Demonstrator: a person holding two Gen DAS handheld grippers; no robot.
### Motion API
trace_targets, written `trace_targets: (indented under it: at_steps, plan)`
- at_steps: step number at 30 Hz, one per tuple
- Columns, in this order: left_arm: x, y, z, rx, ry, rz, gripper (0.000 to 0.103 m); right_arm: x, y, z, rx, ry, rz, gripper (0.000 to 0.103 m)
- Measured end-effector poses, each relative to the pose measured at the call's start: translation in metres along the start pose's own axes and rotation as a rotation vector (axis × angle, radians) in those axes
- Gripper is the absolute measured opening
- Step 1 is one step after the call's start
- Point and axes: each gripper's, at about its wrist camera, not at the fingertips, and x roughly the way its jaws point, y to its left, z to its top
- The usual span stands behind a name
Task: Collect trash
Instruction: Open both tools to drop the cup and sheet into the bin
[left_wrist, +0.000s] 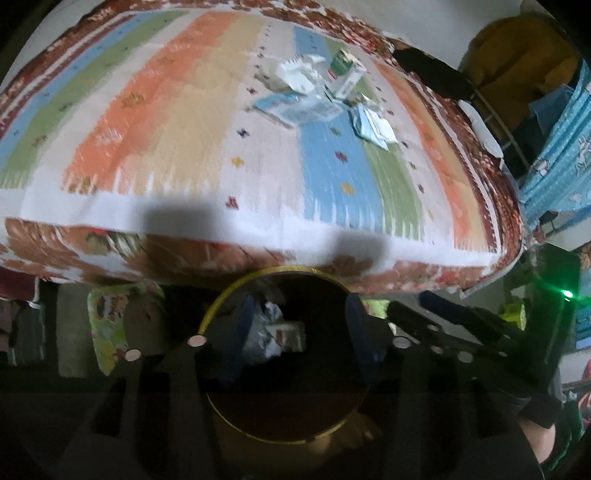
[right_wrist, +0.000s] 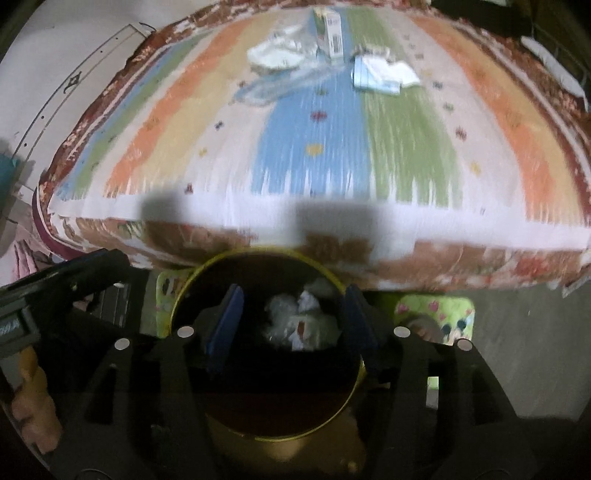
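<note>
A round bin with a yellow rim (left_wrist: 280, 269) (right_wrist: 199, 275) stands on the floor against the bed's front edge. Crumpled paper and plastic trash (left_wrist: 273, 332) (right_wrist: 303, 321) lies inside it. My left gripper (left_wrist: 301, 328) hangs open over the bin's mouth, with nothing between its blue pads. My right gripper (right_wrist: 291, 326) is open above the same bin, also with nothing in it. Far back on the bed lie a green-and-white carton (left_wrist: 343, 72) (right_wrist: 330, 33), white paper (left_wrist: 299, 74) (right_wrist: 277, 55), a clear plastic wrapper (left_wrist: 295, 109) (right_wrist: 273, 88) and a tissue (left_wrist: 373, 127) (right_wrist: 384, 74).
The bed (left_wrist: 184, 129) (right_wrist: 406, 147) has a striped cover with a brown floral border. A green patterned mat (left_wrist: 107, 325) (right_wrist: 436, 314) lies on the floor by the bin. Blue patterned cloth (left_wrist: 554, 155) hangs at the right. A person's hand (right_wrist: 33, 406) holds the left gripper's handle.
</note>
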Motion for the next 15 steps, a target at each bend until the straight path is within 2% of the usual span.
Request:
trace_targets:
  at_steps: [3,5,7,11,13,15]
  plan:
    - [-0.003,-0.002,0.015,0.027,-0.019,0.037,0.058,-0.012,-0.004,0.014,-0.004,-0.046,0.009,0.056]
    - [-0.007,-0.006,0.024,0.057,-0.038,0.06,0.06,-0.019,-0.008,0.024,0.002,-0.075,0.015,0.061]
    - [-0.012,-0.009,0.034,0.076,-0.064,0.081,0.069,-0.021,-0.009,0.032,0.001,-0.092,0.005,0.062]
    - [-0.015,-0.006,0.056,0.078,-0.081,0.104,0.075,-0.024,-0.01,0.055,-0.017,-0.116,-0.022,0.067]
    - [-0.015,-0.004,0.064,0.08,-0.092,0.12,0.084,-0.023,-0.009,0.065,-0.032,-0.123,-0.037,0.072]
    - [-0.013,-0.002,0.073,0.079,-0.101,0.14,0.088,-0.023,-0.009,0.076,-0.044,-0.134,-0.038,0.073]
